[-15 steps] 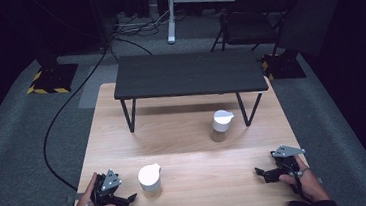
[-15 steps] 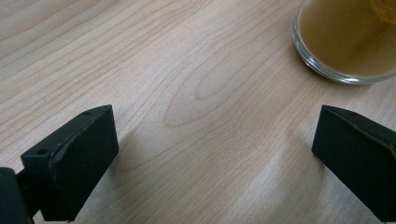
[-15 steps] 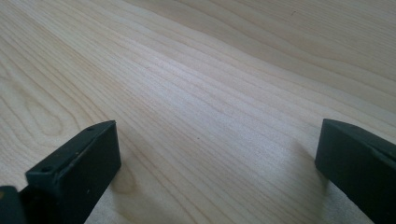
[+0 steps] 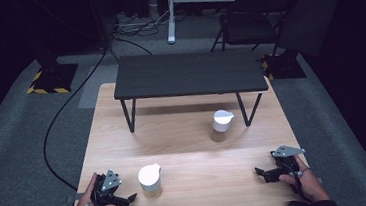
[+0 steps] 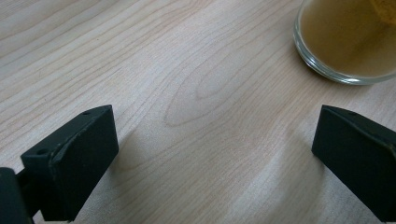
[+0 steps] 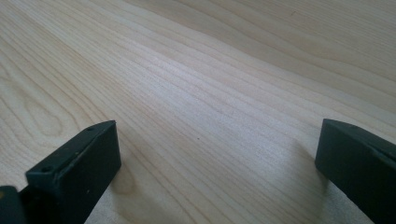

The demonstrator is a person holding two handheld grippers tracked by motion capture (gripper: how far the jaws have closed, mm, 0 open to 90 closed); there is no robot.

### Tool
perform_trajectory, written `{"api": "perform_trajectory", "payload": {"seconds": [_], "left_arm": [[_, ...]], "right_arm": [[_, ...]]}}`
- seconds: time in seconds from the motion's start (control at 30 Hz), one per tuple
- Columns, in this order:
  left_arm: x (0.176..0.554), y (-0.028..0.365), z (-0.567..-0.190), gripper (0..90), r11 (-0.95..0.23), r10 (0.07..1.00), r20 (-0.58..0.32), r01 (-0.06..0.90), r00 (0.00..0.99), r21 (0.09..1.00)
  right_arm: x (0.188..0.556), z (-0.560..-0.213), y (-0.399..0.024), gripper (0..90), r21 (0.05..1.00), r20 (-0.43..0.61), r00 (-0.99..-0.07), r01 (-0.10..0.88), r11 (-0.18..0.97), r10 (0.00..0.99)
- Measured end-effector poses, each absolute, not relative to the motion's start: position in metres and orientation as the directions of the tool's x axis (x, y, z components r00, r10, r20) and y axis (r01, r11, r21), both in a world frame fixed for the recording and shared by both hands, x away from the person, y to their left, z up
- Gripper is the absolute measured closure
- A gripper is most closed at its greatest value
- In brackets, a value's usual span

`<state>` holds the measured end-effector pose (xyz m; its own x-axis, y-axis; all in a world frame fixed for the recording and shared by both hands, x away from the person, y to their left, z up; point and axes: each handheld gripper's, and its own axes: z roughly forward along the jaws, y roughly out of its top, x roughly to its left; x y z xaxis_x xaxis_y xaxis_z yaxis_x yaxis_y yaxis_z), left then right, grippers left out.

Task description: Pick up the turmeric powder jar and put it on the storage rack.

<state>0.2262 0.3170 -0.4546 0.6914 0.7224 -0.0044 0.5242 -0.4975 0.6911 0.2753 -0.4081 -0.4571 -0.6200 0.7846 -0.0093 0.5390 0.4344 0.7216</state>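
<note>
Tongs rest at desk (image 4: 188,132) front edge: left tongs (image 4: 127,200) & right tongs (image 4: 261,173) both spread wide, nothing btwn jaws. Near jar (image 4: 149,180) w/ white lid sits just beside left tongs. Far jar (image 4: 221,125) stands mid-desk, black shelf (image 4: 188,74) behind.

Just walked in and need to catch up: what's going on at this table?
A person rests a gripper in each hand on the wooden table, both open and holding nothing. The left gripper sits beside a lidded glass jar near the front edge. The right gripper is apart from a second lidded jar, which stands near a low black shelf.
</note>
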Motion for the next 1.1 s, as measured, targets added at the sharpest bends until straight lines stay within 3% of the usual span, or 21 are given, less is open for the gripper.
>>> {"api": "perform_trajectory", "payload": {"seconds": [0.53,1.1], "left_arm": [[0.219,0.314,-0.449,2.6,-0.504,0.728,0.026,0.508,0.685,0.699],[0.200,0.325,-0.432,2.0,-0.452,0.706,0.027,0.421,0.708,0.787]], "right_arm": [[0.275,-0.457,-0.408,0.0,0.722,-0.009,-0.620,0.539,0.434,0.785],[0.276,-0.457,-0.408,0.0,0.722,-0.008,-0.618,0.540,0.433,0.786]]}}
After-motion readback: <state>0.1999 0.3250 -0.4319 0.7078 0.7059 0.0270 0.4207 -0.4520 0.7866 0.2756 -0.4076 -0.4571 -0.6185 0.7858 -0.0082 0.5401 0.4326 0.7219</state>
